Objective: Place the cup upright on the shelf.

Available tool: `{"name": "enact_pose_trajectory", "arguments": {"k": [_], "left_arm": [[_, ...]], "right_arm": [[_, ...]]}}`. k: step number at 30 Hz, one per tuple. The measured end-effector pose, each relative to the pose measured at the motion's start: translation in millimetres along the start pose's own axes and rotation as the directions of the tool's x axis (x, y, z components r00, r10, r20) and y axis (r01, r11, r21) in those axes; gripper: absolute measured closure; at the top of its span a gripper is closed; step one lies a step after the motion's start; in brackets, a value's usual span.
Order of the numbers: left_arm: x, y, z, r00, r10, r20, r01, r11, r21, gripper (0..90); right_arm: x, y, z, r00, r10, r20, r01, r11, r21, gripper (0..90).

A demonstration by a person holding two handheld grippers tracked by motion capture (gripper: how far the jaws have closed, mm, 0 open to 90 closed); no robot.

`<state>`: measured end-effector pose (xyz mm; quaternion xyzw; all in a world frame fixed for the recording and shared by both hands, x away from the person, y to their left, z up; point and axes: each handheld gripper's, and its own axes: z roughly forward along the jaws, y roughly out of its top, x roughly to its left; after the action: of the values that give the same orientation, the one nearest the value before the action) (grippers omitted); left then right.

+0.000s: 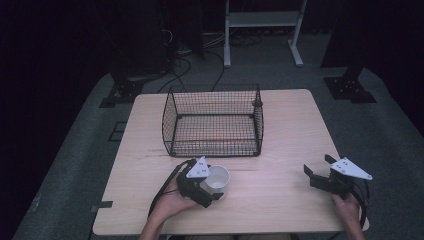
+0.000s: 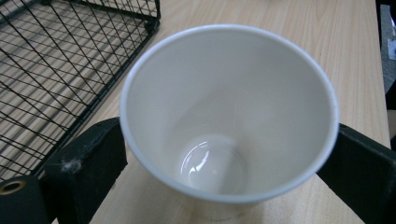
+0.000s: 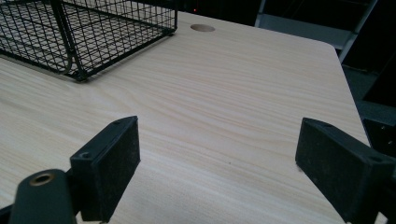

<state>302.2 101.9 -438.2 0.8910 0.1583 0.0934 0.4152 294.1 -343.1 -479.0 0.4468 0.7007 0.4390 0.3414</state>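
Reaching from the near edge of a light wooden table (image 1: 280, 125), a person's two hands each hold a black two-jaw gripper. The left gripper (image 1: 216, 195) sits near the middle of the table's front, its jaws set on either side of a white paper cup (image 1: 217, 179) that stands upright on the wood. In the left gripper view the cup (image 2: 229, 112) is empty, its round rim between the two black jaws; each jaw sits right at the cup's wall, but whether the pads already press on it cannot be told. No lift shows: the cup's base appears to rest on the table.

To the right, near the front right corner, the right gripper (image 1: 320, 167) rests low over bare wood. Its jaws stand wide apart with nothing between them, as the right gripper view makes plain.

Farther back, just beyond the cup, stands a black wire basket (image 1: 213, 120). It looks empty, with the table showing through its mesh floor.

Judging from this layout, the work is at an early stage: the cup is being taken hold of, and carrying it into the basket is likely still to come.
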Motion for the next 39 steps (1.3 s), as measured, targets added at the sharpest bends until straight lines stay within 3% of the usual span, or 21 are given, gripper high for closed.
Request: {"name": "enact_pose_trajectory", "arguments": {"k": [4,11,15,30,39], "left_arm": [[0.0,1.2,3.6,1.0000,0.006,0.005,-0.006,0.9998,0.017,5.7],[1.2,2.2,6.4,0.9992,0.030,0.026,-0.030,0.9991,0.028,20.3],[2.1,4.4,6.3,0.9989,0.034,0.031,-0.035,0.9988,0.035,20.7],[15.2,27.5,-13.9,0.9988,0.033,0.036,-0.032,0.9986,-0.043,20.8],[23.2,37.3,-25.8,0.9987,0.037,0.035,-0.035,0.9977,-0.058,20.8]], "right_arm": [[0.0,0.0,0.0,1.0000,0.000,0.000,0.000,1.000,0.000,13.0],[-0.1,-0.1,-0.1,1.0000,0.001,-0.002,-0.001,1.000,-0.003,13.1],[-0.7,-0.1,-0.2,1.0000,0.006,-0.003,-0.006,1.000,-0.006,13.1],[-1.5,-0.3,-0.5,0.9999,0.012,0.000,-0.012,1.000,-0.009,13.0],[-2.0,-0.4,-0.6,0.9999,0.017,-0.002,-0.017,1.000,-0.011,13.1]]}}
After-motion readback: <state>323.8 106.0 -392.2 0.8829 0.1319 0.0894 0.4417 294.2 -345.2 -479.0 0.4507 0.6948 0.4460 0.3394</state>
